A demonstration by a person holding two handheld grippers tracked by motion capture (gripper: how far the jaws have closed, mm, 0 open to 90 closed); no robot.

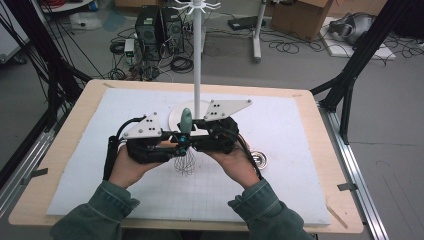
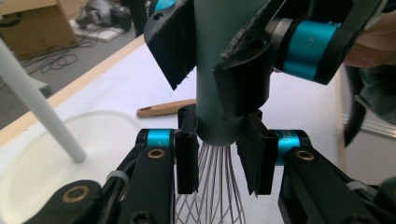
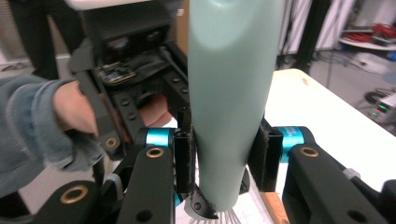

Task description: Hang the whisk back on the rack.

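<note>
Spreading across the wooden table (image 1: pixel 75 130), a white mat (image 1: pixel 280 145) carries everything else, and the white stand (image 1: pixel 197 60) on its round base (image 1: pixel 175 117) serves as the landmark. Just in front of that stand's base, toward the person, both hands meet over the mat: the left hand (image 1: pixel 127 167) holds the left gripper (image 1: pixel 176 146) and the right hand (image 1: pixel 235 165) holds the right gripper (image 1: pixel 189 136), their tips facing each other.

Between them stands the whisk (image 1: pixel 185 145), upright, its pale green handle (image 2: pixel 219 70) rising beside the stand's pole and its wire loops (image 1: pixel 184 163) hanging down toward the mat.

In the left gripper view that gripper's jaws are clenched on the bottom end of the handle, right where the wires come out. In the right gripper view the right gripper's pads press on both sides of the handle a little higher up, so it grasps the whisk too.

A wooden stick (image 2: pixel 166 108) lies flat on the mat near the stand's base. To the right of the stand, close to the right wrist, a small round metal thing (image 1: pixel 259 159) rests on the mat; what it is cannot be told.
</note>
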